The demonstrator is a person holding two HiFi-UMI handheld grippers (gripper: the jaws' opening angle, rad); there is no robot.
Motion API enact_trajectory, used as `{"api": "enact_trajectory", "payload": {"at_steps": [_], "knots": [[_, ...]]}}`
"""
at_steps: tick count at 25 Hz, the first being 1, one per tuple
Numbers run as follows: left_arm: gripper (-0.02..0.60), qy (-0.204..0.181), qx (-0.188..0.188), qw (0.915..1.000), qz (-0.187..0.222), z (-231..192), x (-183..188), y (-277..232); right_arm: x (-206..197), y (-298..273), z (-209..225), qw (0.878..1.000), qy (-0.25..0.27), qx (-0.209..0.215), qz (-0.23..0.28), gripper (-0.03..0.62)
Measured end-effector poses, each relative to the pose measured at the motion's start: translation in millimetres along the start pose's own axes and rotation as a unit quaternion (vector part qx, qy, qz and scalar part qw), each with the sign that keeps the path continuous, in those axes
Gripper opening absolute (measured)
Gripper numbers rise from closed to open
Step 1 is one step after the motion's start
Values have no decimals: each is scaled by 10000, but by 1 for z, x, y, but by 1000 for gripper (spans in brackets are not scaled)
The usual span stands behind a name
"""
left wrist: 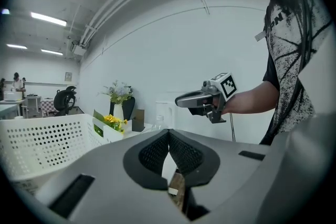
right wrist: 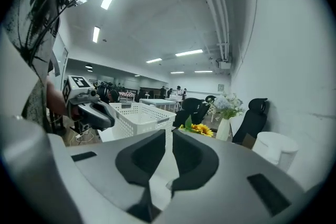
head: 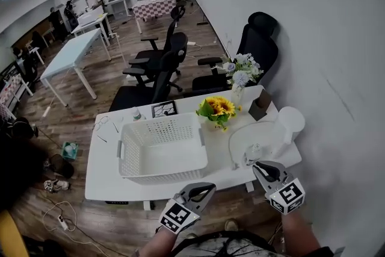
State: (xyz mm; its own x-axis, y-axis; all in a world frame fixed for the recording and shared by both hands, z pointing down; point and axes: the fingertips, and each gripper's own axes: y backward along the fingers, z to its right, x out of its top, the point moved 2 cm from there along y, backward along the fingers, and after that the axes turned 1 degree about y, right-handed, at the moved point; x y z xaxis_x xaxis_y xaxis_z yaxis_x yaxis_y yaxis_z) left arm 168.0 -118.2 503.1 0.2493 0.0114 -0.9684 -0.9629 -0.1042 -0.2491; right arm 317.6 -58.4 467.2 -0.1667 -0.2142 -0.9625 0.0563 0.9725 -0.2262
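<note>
Both grippers hang in the air just off the near edge of a white table [head: 105, 180]. My left gripper [head: 201, 191] is in front of a white perforated basket [head: 162, 167], its jaws closed together with nothing between them [left wrist: 168, 132]. My right gripper [head: 264, 168] hovers near a small clear bottle [head: 254, 152] and a white cylinder-shaped appliance [head: 287, 124]. Its jaws [right wrist: 169, 132] stand shut with only a thin slit, holding nothing. Each gripper shows in the other's view: the right gripper [left wrist: 181, 100] and the left gripper [right wrist: 107, 119].
A box of sunflowers [head: 218, 108], a vase of pale flowers [head: 240, 72], a dark box [head: 260, 106], a marker card [head: 163, 109] and a white cable [head: 231, 135] lie on the table. Black office chairs [head: 162, 66] stand behind it. A white wall runs along the right.
</note>
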Motion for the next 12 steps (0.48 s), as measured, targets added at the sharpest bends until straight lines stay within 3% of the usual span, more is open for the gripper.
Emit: {"api": "enact_trajectory", "payload": {"at_steps": [6,12], "knots": [[11,-1,-77,10000,-21,-2,1,2,-21,1,-49,9973,-499,539,-47,32],[11,-54,-79,10000,-19,-5,2,3,-25,0,-63,9953,-652,706,-65,32]]}}
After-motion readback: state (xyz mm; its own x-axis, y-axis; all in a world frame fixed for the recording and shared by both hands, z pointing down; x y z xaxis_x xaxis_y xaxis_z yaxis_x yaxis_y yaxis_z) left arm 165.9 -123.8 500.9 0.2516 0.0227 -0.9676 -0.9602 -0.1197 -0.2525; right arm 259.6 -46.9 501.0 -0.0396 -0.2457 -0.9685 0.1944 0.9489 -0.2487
